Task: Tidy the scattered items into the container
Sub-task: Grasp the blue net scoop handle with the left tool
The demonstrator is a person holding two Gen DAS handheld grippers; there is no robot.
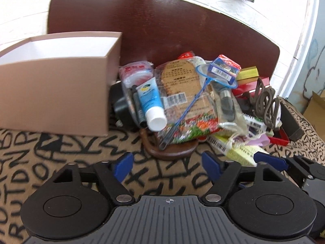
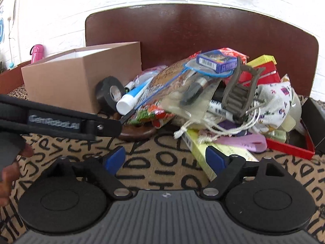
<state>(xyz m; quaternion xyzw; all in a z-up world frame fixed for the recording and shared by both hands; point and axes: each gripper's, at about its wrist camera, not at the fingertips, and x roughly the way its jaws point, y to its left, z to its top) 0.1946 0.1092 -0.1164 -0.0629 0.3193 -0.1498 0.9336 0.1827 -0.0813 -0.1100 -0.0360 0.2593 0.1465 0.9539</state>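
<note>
An open cardboard box [image 1: 52, 81] stands at the left; it also shows in the right wrist view [image 2: 67, 79]. Beside it lies a heap of items: a blue-and-white tube [image 1: 151, 101], a snack bag [image 1: 182, 93], a blue card box [image 1: 223, 69], a black tape roll [image 2: 110, 93], a grey hair claw [image 2: 239, 89], a floral pouch [image 2: 272, 99] and a yellow box [image 2: 205, 152]. My left gripper [image 1: 167, 165] is open and empty, just short of the heap. My right gripper [image 2: 165, 158] is open and empty, its right finger [image 2: 215, 158] over the yellow box.
Everything rests on a tan cloth with black letters [image 2: 162, 162]. A dark wooden headboard [image 1: 162, 24] and a white brick wall stand behind. A red tray [image 2: 292, 148] and a black box [image 2: 314, 118] lie at the right. The left gripper's body [image 2: 61, 120] crosses the right wrist view.
</note>
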